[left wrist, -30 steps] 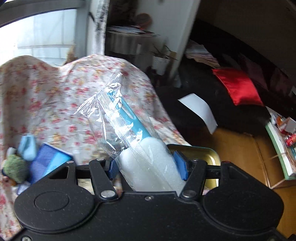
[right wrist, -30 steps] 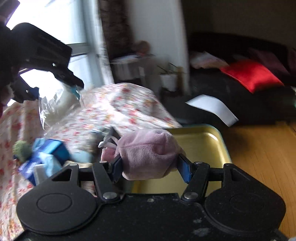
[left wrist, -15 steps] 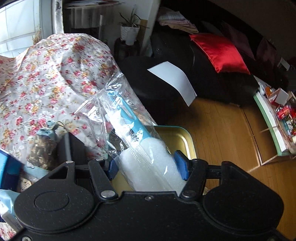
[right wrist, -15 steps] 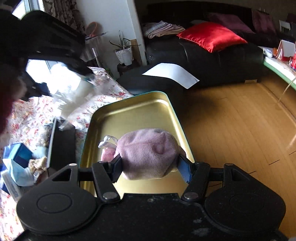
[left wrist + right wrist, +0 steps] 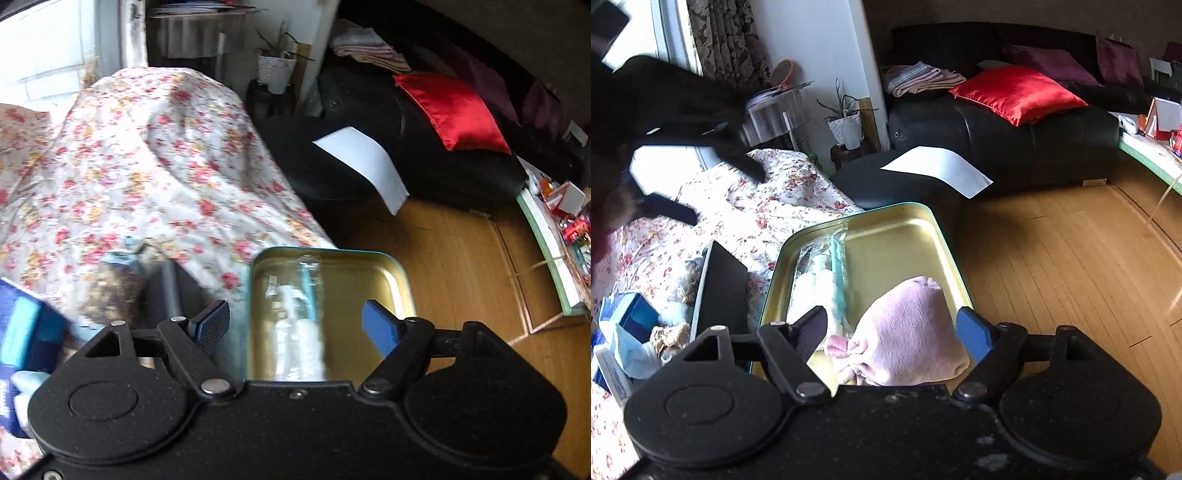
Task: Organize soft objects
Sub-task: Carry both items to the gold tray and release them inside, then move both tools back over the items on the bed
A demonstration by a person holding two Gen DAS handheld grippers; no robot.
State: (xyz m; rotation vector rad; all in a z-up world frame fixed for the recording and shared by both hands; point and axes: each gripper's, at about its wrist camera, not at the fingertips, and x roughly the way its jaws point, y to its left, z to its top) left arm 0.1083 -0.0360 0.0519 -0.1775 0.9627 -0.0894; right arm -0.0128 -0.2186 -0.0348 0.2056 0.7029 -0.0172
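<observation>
Soft objects released into a gold metal tray (image 5: 934, 236) at the edge of a flower-print cloth (image 5: 147, 166).

Largest to smallest: the cloth spreads from the tray toward 10 o'clock; the tray lies beside it over wooden floor (image 5: 1071, 258). In the tray, a pink plush item (image 5: 908, 332) rests at the near end, with a clear-wrapped white sponge with a blue handle (image 5: 827, 273) just beside it at 10 o'clock. The right gripper (image 5: 895, 328) straddles the plush, its jaws having just been opening, pads clear of it. The left gripper (image 5: 295, 325) hangs above the wrapped sponge, jaws likewise just opened, holding nothing. A dark flat object (image 5: 720, 288) and a blue box (image 5: 631, 314) lie on the cloth at 9 o'clock.
</observation>
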